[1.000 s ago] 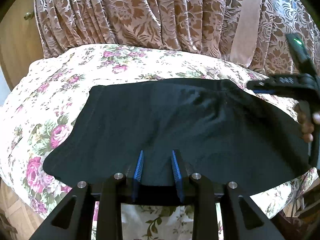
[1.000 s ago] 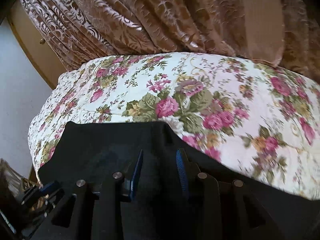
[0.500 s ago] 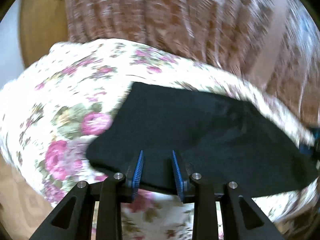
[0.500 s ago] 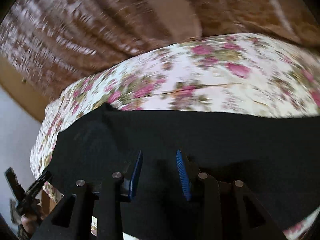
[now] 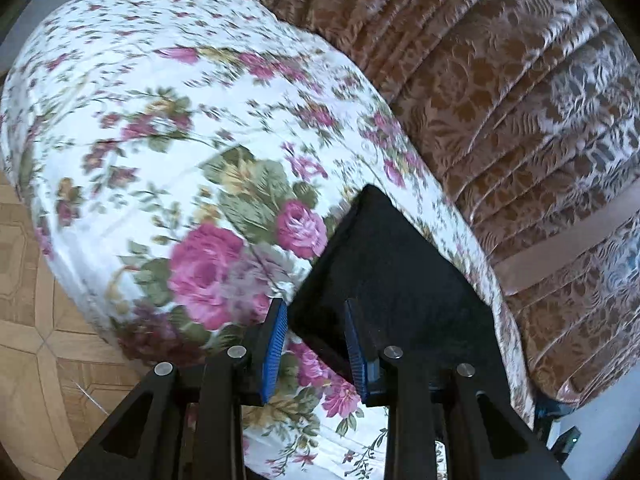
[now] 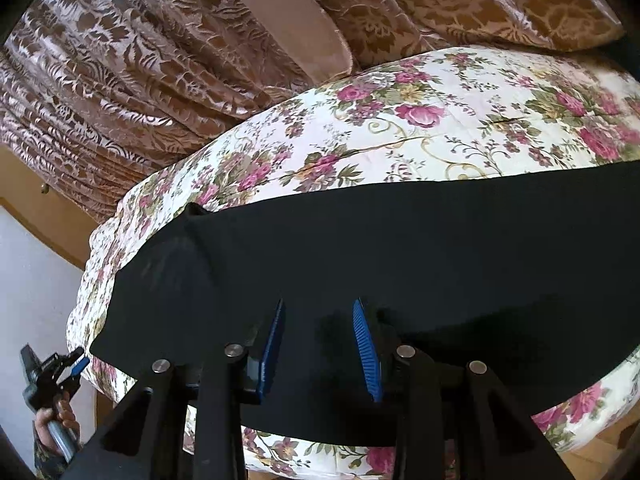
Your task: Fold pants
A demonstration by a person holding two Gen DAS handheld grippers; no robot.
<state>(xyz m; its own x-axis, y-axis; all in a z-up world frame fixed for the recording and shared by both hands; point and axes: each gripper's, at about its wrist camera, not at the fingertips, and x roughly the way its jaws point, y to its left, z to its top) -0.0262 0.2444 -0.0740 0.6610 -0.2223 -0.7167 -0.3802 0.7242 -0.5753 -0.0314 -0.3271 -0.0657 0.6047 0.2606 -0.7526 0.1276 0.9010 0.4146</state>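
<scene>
Black pants point(image 6: 400, 248) flat on floral bedspread point(image 6: 440, 120); left gripper point(image 5: 316, 344) and right gripper point(image 6: 318, 344) both parted, gripping nothing; risk: closing at corner catches only one layer, skewing fold.

No text, label, brand, number or sign can be read in either view.
</scene>
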